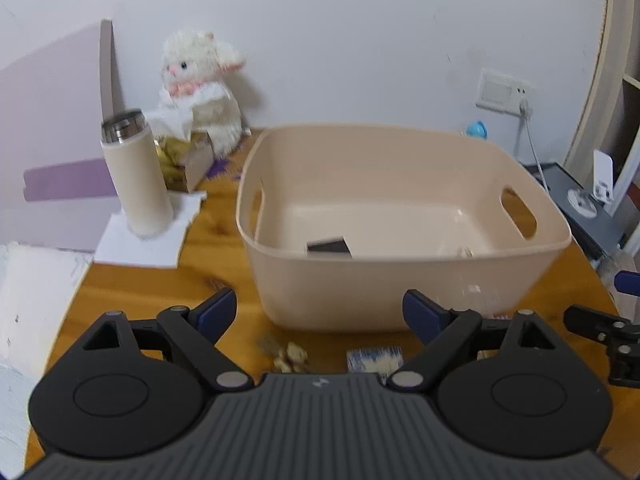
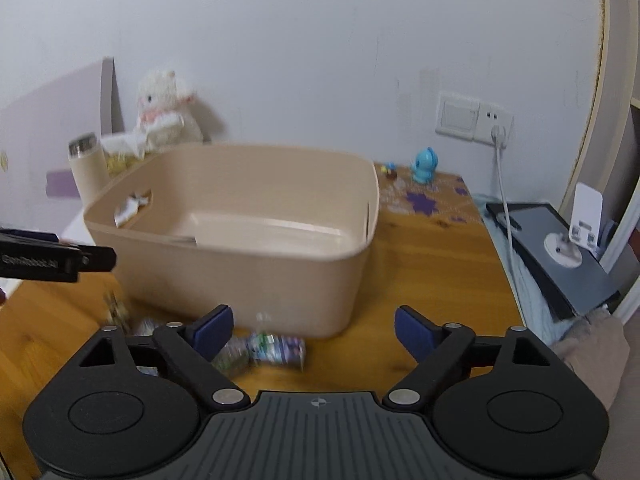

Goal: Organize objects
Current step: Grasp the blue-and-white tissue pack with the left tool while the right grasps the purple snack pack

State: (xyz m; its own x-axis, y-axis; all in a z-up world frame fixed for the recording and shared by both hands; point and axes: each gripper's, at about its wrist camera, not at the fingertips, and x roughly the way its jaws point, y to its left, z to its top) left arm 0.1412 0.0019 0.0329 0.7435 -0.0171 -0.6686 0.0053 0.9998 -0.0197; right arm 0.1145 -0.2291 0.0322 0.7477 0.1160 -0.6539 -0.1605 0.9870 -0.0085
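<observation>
Beige plastic, the bin [image 2: 240, 216] stands far of both tools on the wooden table [image 2: 432, 264]. The small bottle [image 2: 264, 350] lies on its side just near of the bin, long axis left-right, directly ahead of the right gripper [image 2: 314, 330], the nearer tool, whose jaws gape empty. The left gripper [image 1: 320, 316] is likewise spread, holding nothing.

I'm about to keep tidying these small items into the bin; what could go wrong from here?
1. The small bottle lies on its side near the table edge; a nudge from the open right gripper may roll it off.
2. Both grippers work close together; the left gripper could collide with the right one in front of the beige bin.
</observation>
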